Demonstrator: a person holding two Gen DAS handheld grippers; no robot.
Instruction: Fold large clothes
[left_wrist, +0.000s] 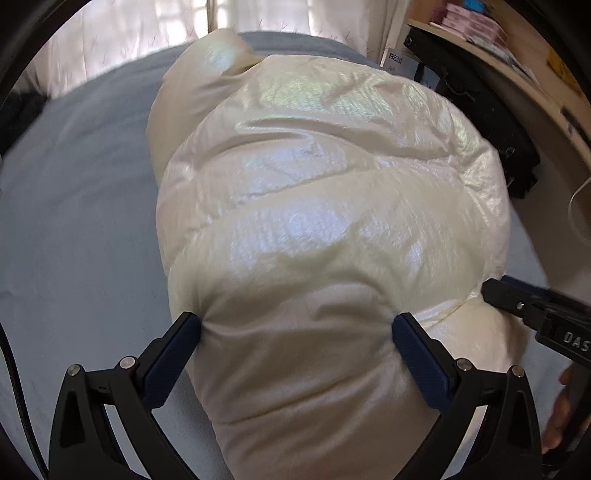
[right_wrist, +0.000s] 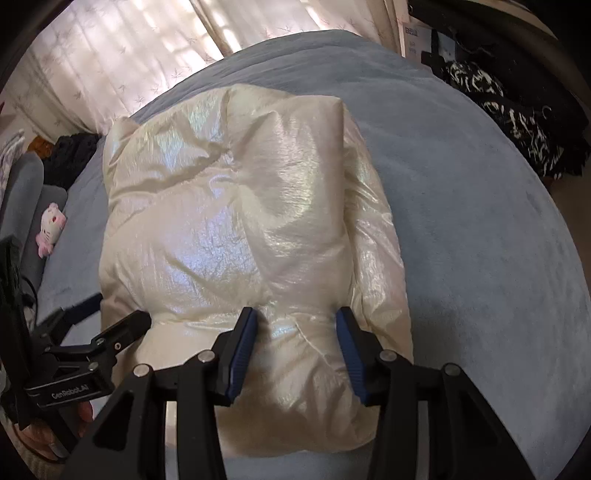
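Observation:
A shiny cream puffer jacket (left_wrist: 317, 177) lies in a thick folded bundle on a blue-grey bed (left_wrist: 74, 229); it also shows in the right wrist view (right_wrist: 236, 206). My left gripper (left_wrist: 295, 332) has its jaws wide apart, pressing a fat near-edge fold between them. My right gripper (right_wrist: 295, 328) squeezes a narrower bunch of the same near edge between its blue pads. Each gripper shows in the other's view: the right (left_wrist: 517, 302) at the jacket's right, the left (right_wrist: 107, 314) at its left.
Pale curtains (right_wrist: 110, 55) hang behind the bed. A black-and-white patterned cloth (right_wrist: 517, 110) lies at the right, a pink-and-white plush toy (right_wrist: 51, 225) and dark clothes (right_wrist: 70, 155) at the left. A wooden shelf (left_wrist: 524, 85) with dark items stands at the right.

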